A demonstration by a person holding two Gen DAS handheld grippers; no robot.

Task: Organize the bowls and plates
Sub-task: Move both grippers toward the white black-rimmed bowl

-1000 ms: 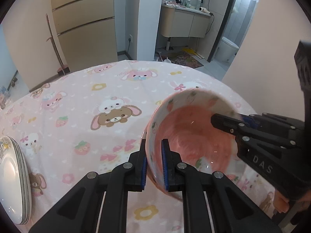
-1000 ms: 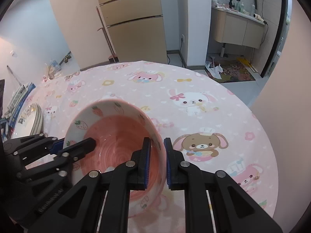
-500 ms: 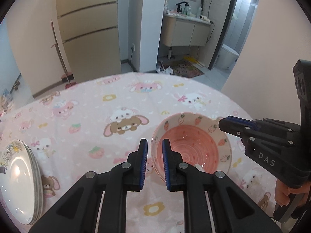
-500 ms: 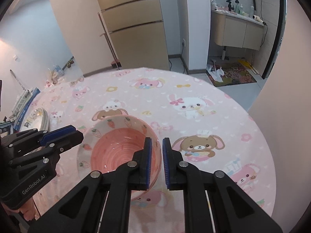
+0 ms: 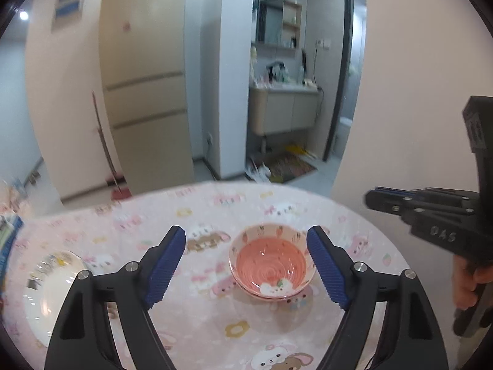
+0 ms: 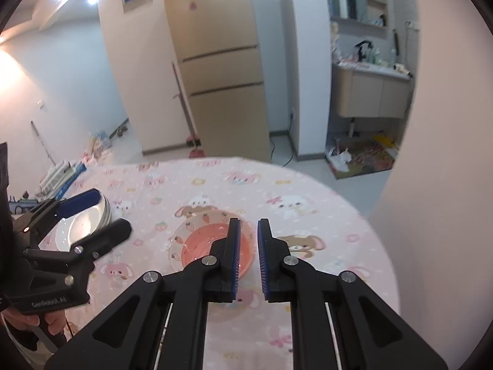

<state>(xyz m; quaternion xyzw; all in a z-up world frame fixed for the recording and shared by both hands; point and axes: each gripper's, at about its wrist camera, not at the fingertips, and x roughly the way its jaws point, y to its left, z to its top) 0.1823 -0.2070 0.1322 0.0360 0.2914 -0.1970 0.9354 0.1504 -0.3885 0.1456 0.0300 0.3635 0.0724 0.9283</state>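
A pink bowl (image 5: 271, 266) sits upright on the round table (image 5: 191, 314), nested in another bowl whose rim shows just under it. The table wears a pink cloth printed with rabbits and bears. Both bowls stand free; nothing touches them.

The left gripper (image 5: 246, 265) hangs above the table on the near side of the bowls. Its jaws are opening and already stand wide, with nothing clamped between the blue pads (image 5: 165, 266); the bowl shows through the gap, down on the cloth. In the right wrist view this same gripper appears at the left, jaws spread, with a hand (image 6: 29, 317) under its grip.

The right gripper (image 6: 246, 257) is also raised over the table, its jaws drawn narrow, almost together, and empty. The bowl (image 6: 205, 246) lies beyond and partly behind its left finger.

A stack of white plates (image 5: 50, 293) rests near the table's left edge, well apart from the bowls. Behind the table stand a tall beige fridge (image 6: 220, 71) and an open washroom with a basin cabinet (image 6: 371, 94).
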